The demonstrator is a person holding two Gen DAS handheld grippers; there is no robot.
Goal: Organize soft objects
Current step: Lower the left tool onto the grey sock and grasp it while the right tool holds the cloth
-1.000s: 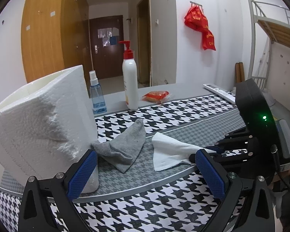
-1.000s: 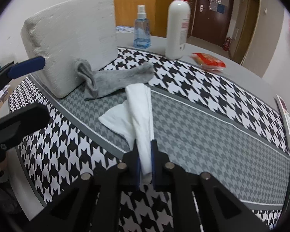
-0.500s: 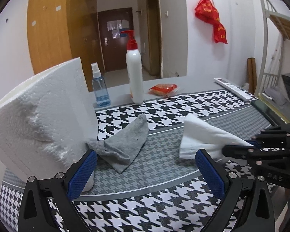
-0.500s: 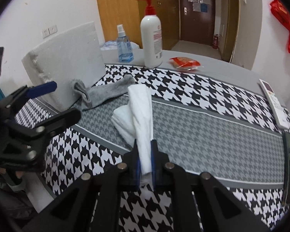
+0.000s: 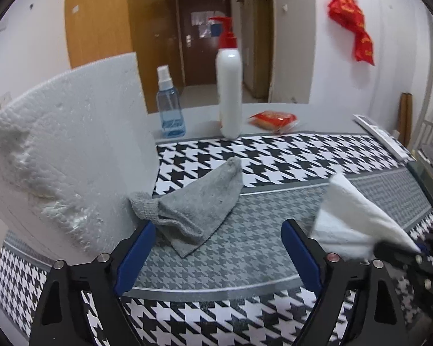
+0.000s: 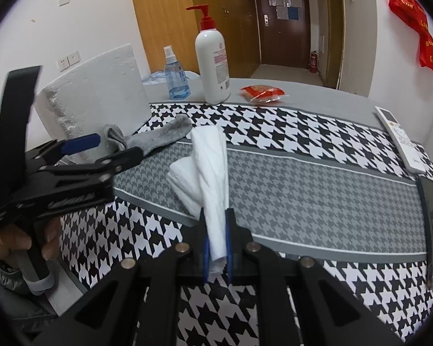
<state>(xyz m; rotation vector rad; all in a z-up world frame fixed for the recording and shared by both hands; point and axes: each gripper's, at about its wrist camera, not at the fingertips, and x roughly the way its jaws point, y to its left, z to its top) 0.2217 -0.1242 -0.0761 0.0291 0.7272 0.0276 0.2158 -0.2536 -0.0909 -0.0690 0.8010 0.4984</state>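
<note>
Houndstooth cloth (image 5: 274, 158), crumpled grey sock (image 5: 199, 210)

The left wrist camera sits low near the table's (image 5: 187, 121) front edge, looking along its own fingers (image 5: 132, 255) toward the back edge and a doorway. The right wrist camera looks from higher, the same way. Both take in the grey sock (image 5: 199, 201) (image 6: 153, 139), foam block (image 5: 66, 155) (image 6: 95, 98) and white cloth (image 5: 358, 219) (image 6: 210, 167).
</note>
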